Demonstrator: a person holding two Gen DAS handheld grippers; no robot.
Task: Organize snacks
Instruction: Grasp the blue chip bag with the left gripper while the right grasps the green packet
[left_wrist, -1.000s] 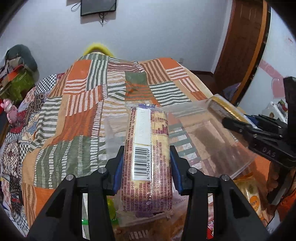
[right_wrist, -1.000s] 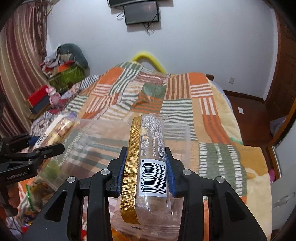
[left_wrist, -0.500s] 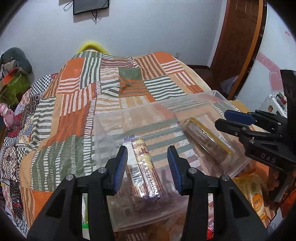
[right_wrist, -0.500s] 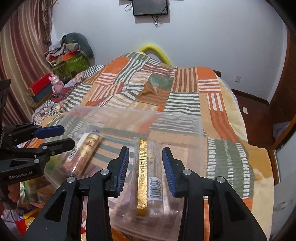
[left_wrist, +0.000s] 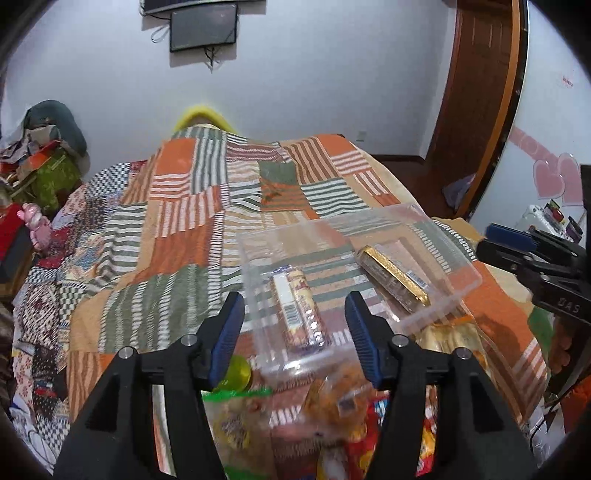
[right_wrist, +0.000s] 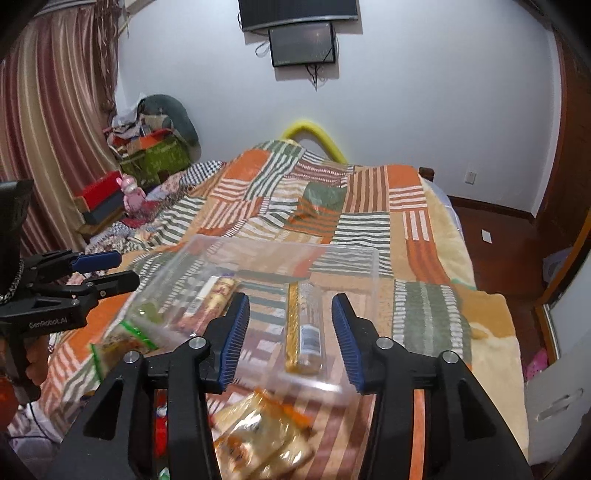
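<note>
A clear plastic bin (left_wrist: 458, 258) (right_wrist: 354, 254) sits on the patchwork bed. Inside lie two long snack packs: a brown-and-white one (left_wrist: 301, 310) (right_wrist: 210, 299) on the left and a gold-edged one (left_wrist: 393, 277) (right_wrist: 304, 325) on the right. My left gripper (left_wrist: 295, 332) is open and empty, pulled back above the bin's near end. My right gripper (right_wrist: 290, 339) is open and empty, above the near side of the bin. Each gripper shows in the other's view, the left one (right_wrist: 99, 269) and the right one (left_wrist: 513, 243).
A pile of loose snack bags (left_wrist: 314, 406) (right_wrist: 258, 432) lies in front of the bin, with a yellow-green item (left_wrist: 236, 373) and a green-edged bag (right_wrist: 122, 339). The patchwork blanket (left_wrist: 177, 236) covers the bed. Clutter (right_wrist: 147, 155) and a door (left_wrist: 476, 92) flank it.
Both grippers opened and let their snack packs go into the bin, then drew back and up. The packs now lie flat on the bin floor.
</note>
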